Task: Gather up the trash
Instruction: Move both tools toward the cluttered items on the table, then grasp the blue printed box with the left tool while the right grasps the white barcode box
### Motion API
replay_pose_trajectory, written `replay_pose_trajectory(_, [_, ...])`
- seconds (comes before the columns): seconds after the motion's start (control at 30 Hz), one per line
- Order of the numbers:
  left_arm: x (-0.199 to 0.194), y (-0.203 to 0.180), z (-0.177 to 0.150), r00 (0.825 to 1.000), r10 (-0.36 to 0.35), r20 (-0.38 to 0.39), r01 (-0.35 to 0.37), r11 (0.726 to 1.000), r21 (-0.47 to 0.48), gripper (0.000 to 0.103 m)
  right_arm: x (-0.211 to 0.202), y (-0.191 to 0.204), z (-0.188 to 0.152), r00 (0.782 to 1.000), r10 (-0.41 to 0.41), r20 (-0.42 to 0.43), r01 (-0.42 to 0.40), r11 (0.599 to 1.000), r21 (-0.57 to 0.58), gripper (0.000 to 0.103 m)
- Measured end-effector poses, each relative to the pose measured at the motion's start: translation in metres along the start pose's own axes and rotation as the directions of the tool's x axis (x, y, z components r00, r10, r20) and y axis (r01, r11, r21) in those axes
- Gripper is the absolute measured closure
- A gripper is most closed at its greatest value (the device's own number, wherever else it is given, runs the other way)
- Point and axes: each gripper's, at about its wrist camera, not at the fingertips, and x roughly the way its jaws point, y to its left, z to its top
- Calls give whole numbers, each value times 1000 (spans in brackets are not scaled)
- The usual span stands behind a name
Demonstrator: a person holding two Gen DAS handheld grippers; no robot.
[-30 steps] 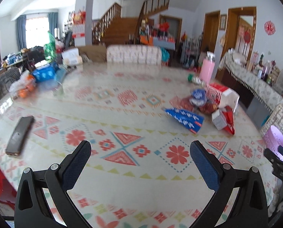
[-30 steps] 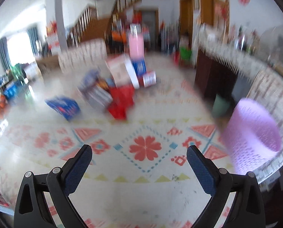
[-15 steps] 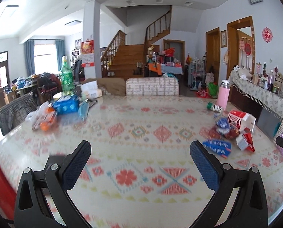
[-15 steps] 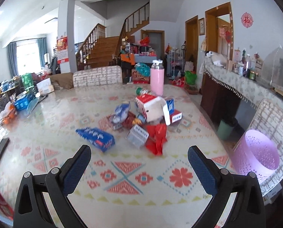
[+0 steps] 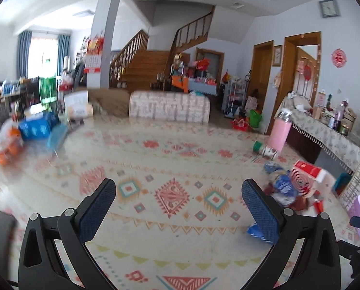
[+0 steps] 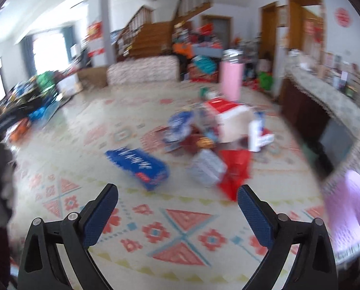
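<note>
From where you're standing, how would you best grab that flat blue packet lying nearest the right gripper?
I'd take the blue packet across its narrow width, probably near the close end, coming down from above. It lies flat and long on the table, apart from the pile, so its long sides look free for the fingers. The right gripper holds nothing; its jaws are closing slightly.
</note>
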Motion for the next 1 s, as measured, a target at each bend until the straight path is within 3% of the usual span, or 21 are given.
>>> replay_pose_trajectory(0.17, [17, 22, -18, 999, 11, -40, -13, 999, -40, 0, 50, 8, 25, 996, 78, -49, -80, 996, -41, 6])
replay_pose_trajectory(0.27, [22, 40, -24, 995, -50, -88, 38, 991, -129, 0, 83, 6, 36, 989, 114, -97, -116, 993, -19, 8])
replay_pose_trajectory(0.37, [28, 49, -26, 991, -58, -117, 39, 986, -164, 0, 115, 4, 34, 970, 157, -185, -154, 988, 33, 12])
replay_pose_trajectory(0.47, [32, 57, -29, 987, -82, -135, 54, 978, -202, 0, 123, 16, 26, 933, 249, -258, -239, 968, 72, 18])
replay_pose_trajectory(0.5, [34, 58, -31, 986, -88, -142, 57, 976, -210, 0, 121, 20, 24, 914, 306, -266, -290, 952, 97, 18])
replay_pose_trajectory(0.57, [38, 59, -34, 983, -99, -158, 63, 974, -218, 0, 115, 28, 21, 854, 444, -272, -414, 896, 163, 18])
replay_pose_trajectory(0.6, [40, 58, -35, 981, -97, -169, 60, 975, -213, 0, 108, 31, 20, 838, 479, -259, -449, 877, 171, 18])
replay_pose_trajectory(0.73, [47, 54, -39, 974, -97, -203, 60, 981, -183, 0, 81, 24, 17, 861, 462, -211, -440, 886, 143, 18])
replay_pose_trajectory(0.8, [43, 53, -38, 977, -97, -189, 64, 983, -174, 0, 68, 10, 19, 901, 390, -191, -375, 920, 110, 18])
replay_pose_trajectory(0.9, [38, 54, -35, 985, -67, -161, 42, 988, -149, 0, 50, -12, 24, 930, 335, -153, -320, 940, 118, 18])
replay_pose_trajectory(1.0, [39, 52, -34, 982, -91, -164, 66, 986, -153, 0, 23, -39, 20, 970, 223, -96, -216, 973, 79, 14])
